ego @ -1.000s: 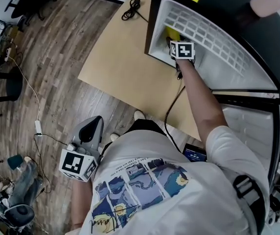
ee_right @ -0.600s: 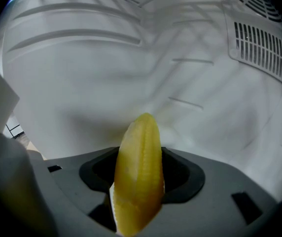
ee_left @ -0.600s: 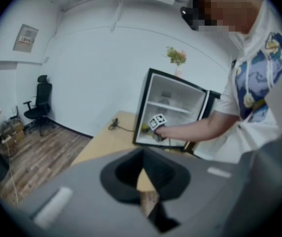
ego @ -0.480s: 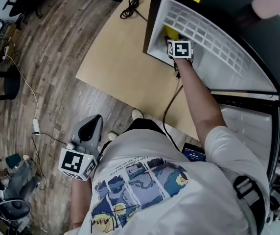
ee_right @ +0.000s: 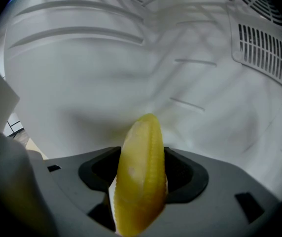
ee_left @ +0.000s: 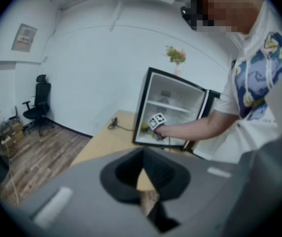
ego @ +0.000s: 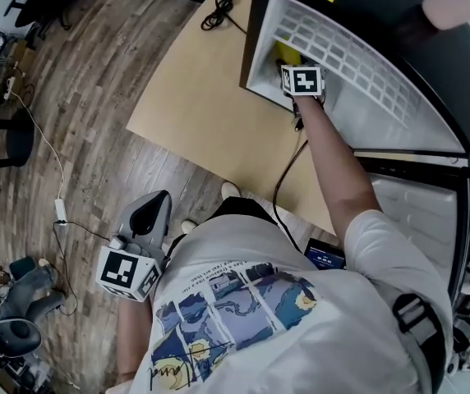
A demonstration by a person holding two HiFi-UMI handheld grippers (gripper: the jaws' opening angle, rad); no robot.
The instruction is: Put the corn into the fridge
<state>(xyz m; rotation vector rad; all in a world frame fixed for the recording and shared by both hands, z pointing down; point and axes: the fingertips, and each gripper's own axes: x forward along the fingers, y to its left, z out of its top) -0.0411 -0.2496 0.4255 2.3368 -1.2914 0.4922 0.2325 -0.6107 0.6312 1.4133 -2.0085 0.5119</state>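
The yellow corn cob (ee_right: pixel 141 172) stands upright between the jaws of my right gripper (ee_right: pixel 140 184), which is shut on it. Behind it is only the white inner wall of the fridge (ee_right: pixel 106 73). In the head view the right gripper (ego: pixel 294 62) reaches into the open fridge (ego: pixel 358 72) on its lower left side, with the corn (ego: pixel 288 53) showing just past the marker cube. My left gripper (ego: pixel 151 212) hangs low by the person's hip over the wooden floor, shut with nothing in it. From the left gripper view (ee_left: pixel 143 184) the fridge (ee_left: pixel 173 105) is far ahead.
The fridge stands on a light wooden table (ego: pixel 202 113) with a coiled black cable (ego: pixel 218 13) at its far edge. The fridge door (ego: pixel 420 212) is swung open to the right. A vent grille (ee_right: pixel 264 48) sits on the fridge's inner wall. Cords (ego: pixel 61 212) run over the floor.
The right gripper with the corn has edged a little farther into the fridge, then held still. The left gripper has hardly moved.
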